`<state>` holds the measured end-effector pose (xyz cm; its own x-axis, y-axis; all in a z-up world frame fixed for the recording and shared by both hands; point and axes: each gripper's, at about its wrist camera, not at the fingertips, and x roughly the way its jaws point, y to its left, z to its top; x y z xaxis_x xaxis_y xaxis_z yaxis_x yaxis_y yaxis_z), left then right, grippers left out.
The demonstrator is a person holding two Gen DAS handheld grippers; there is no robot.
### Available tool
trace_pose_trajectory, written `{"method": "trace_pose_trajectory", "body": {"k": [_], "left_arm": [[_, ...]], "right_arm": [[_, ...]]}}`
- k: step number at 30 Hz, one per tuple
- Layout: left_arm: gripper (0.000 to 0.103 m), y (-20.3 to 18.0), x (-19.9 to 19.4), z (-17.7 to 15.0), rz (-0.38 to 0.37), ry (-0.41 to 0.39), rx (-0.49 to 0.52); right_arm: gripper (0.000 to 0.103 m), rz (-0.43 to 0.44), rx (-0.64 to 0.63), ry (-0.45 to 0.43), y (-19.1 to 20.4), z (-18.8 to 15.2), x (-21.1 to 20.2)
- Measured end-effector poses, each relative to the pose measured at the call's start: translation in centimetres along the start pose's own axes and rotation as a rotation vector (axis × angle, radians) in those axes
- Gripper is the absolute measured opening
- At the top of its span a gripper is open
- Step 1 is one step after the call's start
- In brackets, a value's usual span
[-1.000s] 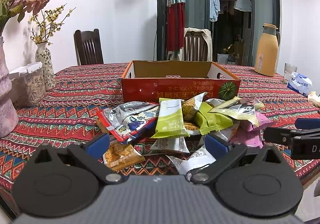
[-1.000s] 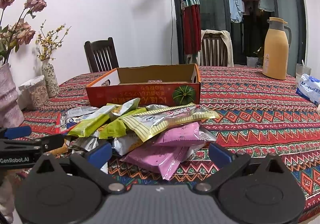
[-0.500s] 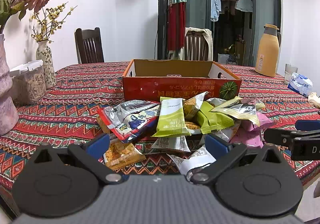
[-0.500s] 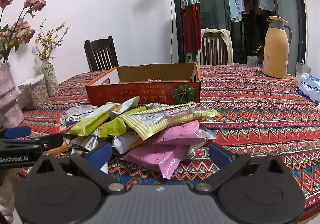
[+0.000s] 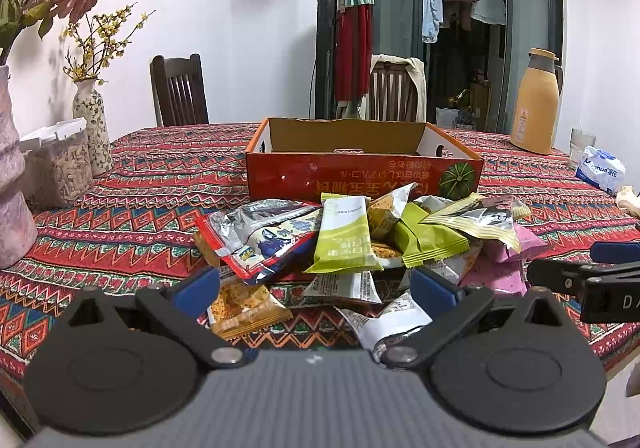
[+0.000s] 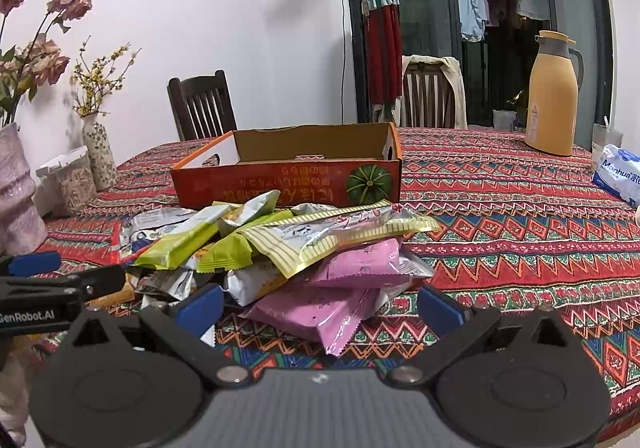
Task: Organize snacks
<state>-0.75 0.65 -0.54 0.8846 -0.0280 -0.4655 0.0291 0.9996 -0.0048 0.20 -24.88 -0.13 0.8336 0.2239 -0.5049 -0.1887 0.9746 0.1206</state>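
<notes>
A heap of snack packets (image 5: 352, 244) lies on the patterned tablecloth in front of an open orange cardboard box (image 5: 360, 172); the heap (image 6: 288, 248) and box (image 6: 292, 176) also show in the right wrist view. My left gripper (image 5: 316, 290) is open and empty, low at the near side of the heap, over an orange packet (image 5: 244, 304) and a white one (image 5: 384, 322). My right gripper (image 6: 320, 304) is open and empty, just before two pink packets (image 6: 320, 308). Each gripper shows at the edge of the other's view.
Vases with flowers (image 5: 90, 124) and a clear jar of seeds (image 5: 56, 164) stand at the left. A yellow thermos (image 5: 536, 104), a glass (image 5: 580, 140) and a tissue pack (image 5: 602, 170) are at the far right. Chairs (image 5: 180, 92) stand behind the table.
Both views have shifted only slightly; the grippers stay open and empty near the heap. No packet has moved.
</notes>
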Motion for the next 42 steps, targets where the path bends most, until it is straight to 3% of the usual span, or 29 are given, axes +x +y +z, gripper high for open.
{"method": "trace_pose_trajectory", "body": {"k": [28, 42], "left_arm": [[0.103, 0.0, 0.8, -0.7, -0.013, 0.047, -0.012], [0.103, 1.4, 1.8, -0.4, 0.024, 0.056, -0.035]], "right_arm": [[0.103, -0.003, 0.003, 0.051, -0.1, -0.6, 0.8], [0.103, -0.025, -0.022, 0.125, 0.8, -0.3, 4.8]]}}
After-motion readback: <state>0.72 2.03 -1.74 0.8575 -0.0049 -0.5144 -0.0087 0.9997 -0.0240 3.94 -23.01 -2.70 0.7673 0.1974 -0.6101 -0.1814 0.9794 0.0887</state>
